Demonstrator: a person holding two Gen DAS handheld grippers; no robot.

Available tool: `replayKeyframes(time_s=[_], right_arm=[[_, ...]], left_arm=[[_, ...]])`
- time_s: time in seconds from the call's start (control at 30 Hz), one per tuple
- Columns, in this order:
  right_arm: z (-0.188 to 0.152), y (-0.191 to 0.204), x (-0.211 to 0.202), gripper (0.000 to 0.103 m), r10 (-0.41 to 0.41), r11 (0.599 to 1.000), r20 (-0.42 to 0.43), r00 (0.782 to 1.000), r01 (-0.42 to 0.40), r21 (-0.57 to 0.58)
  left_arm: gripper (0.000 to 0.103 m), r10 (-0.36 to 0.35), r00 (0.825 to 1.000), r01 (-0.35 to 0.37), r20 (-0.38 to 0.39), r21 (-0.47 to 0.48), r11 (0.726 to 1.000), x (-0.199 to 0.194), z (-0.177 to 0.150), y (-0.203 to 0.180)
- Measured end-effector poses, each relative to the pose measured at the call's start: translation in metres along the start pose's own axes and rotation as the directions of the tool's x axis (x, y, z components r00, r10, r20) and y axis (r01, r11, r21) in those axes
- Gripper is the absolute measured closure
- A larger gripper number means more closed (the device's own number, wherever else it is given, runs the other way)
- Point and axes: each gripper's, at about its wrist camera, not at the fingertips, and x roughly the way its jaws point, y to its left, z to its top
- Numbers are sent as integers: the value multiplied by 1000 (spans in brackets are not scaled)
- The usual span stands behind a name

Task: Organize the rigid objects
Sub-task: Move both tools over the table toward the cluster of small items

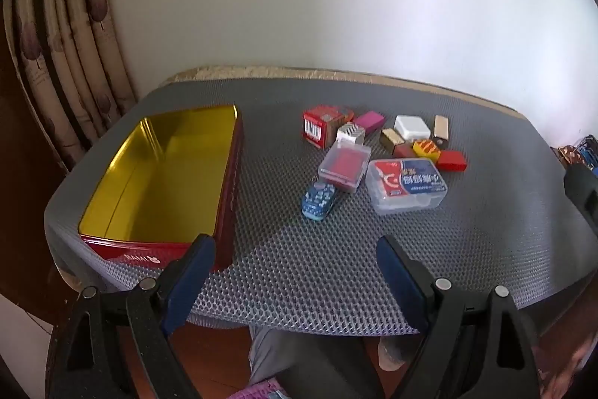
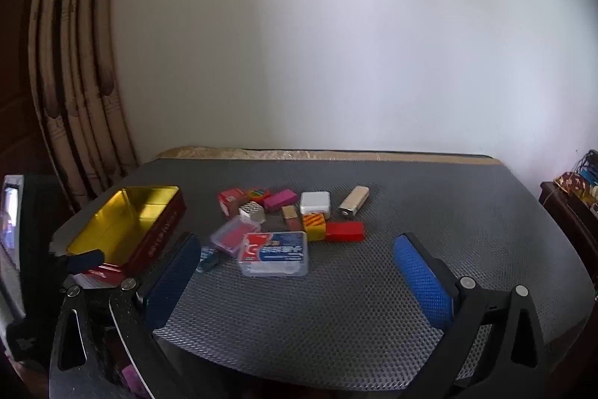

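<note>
Small boxes (image 1: 377,152) lie clustered ahead of both grippers, left (image 1: 295,272) and right (image 2: 297,272), spread empty; tin (image 1: 160,174) waits open to receive them.

A plain white wall (image 2: 336,43) stands behind the grey-matted table (image 2: 373,305); patterned beige curtains (image 1: 71,55) hang far left; brown floor (image 1: 209,354) below.

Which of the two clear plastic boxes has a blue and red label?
The larger clear box, nearest the table's front edge; the smaller one shows only red inside.
</note>
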Motion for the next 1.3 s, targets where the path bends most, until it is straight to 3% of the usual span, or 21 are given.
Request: replayKeyframes(time_s=[0.17,0.4,0.53,0.8,1.0,1.3], right_arm=[[-3,-36,34,0,-65,996,-86,994,69,51],[-23,-97,92,0,-168,979,-250,954,192,75],[-30,-116,110,0,-189,974,-275,943,216,70],[-31,-125,134,0,-189,978,-299,935,207,31],[-34,-130,148,0,-160,981,-330,930,188,54],[-36,-130,160,0,-132,983,-362,923,169,72]], left_arm=[[13,-15,997,15,-72,4,1000,19,-3,7],[13,-62,988,58,-141,-32,998,42,-4,23],[13,-75,986,77,-146,7,997,45,-3,19],[13,-76,982,103,-175,152,983,59,14,-5],[13,-162,952,191,-260,91,977,90,40,1],[13,-138,938,180,-318,107,978,132,54,-4]])
